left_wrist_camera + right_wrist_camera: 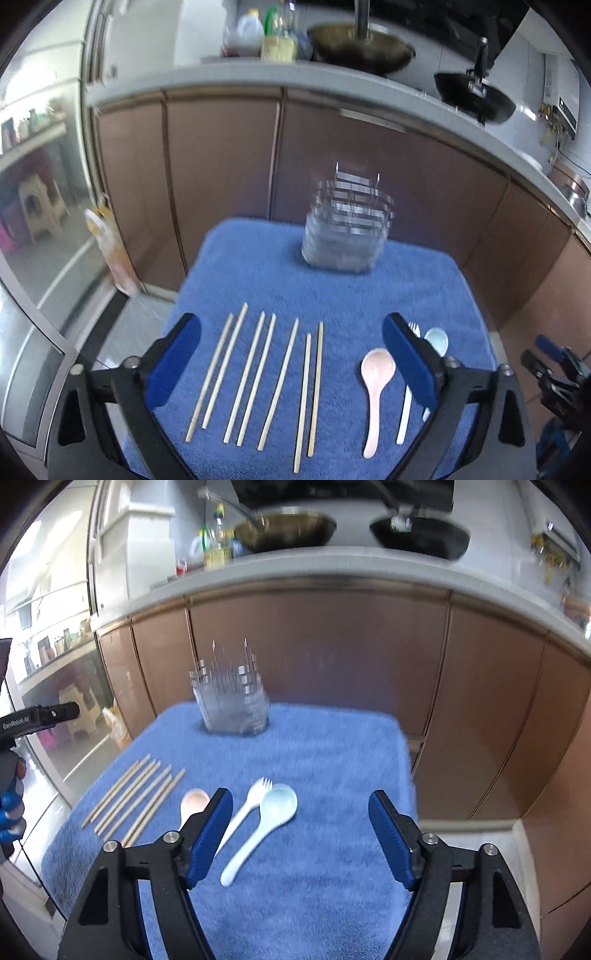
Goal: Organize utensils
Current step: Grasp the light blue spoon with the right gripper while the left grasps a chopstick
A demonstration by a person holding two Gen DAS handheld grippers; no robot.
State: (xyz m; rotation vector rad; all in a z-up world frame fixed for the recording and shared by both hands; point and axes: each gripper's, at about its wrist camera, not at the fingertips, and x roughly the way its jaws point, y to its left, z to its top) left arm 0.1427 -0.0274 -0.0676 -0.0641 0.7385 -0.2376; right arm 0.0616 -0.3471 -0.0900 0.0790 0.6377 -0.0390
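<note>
Several wooden chopsticks [258, 380] lie side by side on a blue towel [332, 288], also seen as chopsticks [136, 799] in the right wrist view. To their right lie a pink spoon [375, 384], a white fork [245, 808] and a pale blue spoon [266, 819]. A metal wire utensil holder [345, 229] stands at the towel's far edge, blurred. My left gripper [291, 332] hovers open above the chopsticks, holding nothing. My right gripper [301, 805] is open above the fork and pale blue spoon, empty too.
Behind the towel run brown cabinet doors [332, 657] under a grey counter [258, 77] with two woks [288, 528] and bottles [251, 33]. A glass door [37, 221] is at the left. The right gripper [554, 365] shows at the left wrist view's right edge.
</note>
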